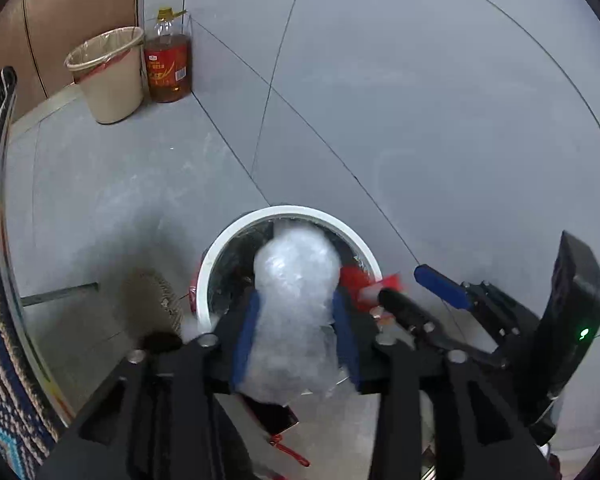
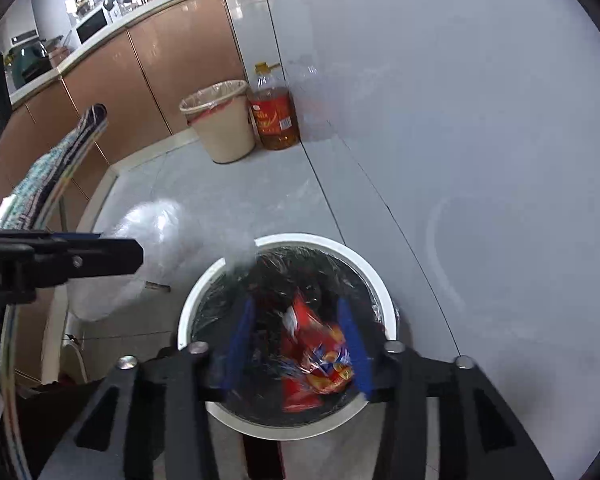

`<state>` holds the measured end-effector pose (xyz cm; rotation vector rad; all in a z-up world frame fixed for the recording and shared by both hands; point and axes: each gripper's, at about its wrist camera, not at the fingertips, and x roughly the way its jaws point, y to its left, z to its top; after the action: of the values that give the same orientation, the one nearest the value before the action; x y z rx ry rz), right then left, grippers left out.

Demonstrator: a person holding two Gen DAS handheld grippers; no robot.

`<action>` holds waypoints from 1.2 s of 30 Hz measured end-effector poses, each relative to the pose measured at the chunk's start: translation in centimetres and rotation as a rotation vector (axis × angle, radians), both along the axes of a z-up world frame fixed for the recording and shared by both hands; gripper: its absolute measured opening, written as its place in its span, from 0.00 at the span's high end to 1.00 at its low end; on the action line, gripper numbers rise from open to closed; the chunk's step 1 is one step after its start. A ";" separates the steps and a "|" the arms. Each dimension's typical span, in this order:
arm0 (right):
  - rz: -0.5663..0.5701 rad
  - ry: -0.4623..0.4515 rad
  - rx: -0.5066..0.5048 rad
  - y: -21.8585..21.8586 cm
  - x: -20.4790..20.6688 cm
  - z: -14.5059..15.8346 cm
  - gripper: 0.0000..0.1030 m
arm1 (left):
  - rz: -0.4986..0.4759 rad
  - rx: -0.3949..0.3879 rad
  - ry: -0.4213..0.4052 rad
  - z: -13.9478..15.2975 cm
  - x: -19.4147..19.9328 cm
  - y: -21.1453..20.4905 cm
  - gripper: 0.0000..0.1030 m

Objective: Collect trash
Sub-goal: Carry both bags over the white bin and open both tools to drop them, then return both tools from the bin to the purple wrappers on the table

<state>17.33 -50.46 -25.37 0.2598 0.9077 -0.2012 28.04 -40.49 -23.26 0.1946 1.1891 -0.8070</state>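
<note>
My left gripper clenches bubble wrap; my right gripper grips a snack wrapper. Both hover over the near white bin, undropped.

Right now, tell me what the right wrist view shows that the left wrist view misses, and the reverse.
Only the right wrist view: the kitchen counter with a white microwave, and the red snack wrapper between the right gripper jaws.
Only the left wrist view: the clear crumpled plastic wad pinched in the left gripper.
Both: white-rimmed trash bin, beige lined wastebasket, amber oil bottle.
</note>
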 end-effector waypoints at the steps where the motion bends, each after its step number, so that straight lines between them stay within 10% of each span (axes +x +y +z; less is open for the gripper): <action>1: -0.002 0.004 -0.001 0.0 -0.1 -0.1 0.51 | 0.004 -0.004 0.000 0.0 0.3 0.1 0.59; 18: -0.013 -0.073 -0.036 3.1 -1.7 5.5 0.43 | 0.041 -0.119 -0.119 6.1 -2.5 4.8 0.59; 36: 0.230 -0.313 -0.189 19.4 -6.6 15.5 0.13 | 0.427 -0.193 -0.540 13.8 -10.6 27.7 0.57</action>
<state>10.69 -31.09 -9.86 0.0081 0.5963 -0.0302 17.46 -12.78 -9.46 -0.0075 0.6052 -0.4446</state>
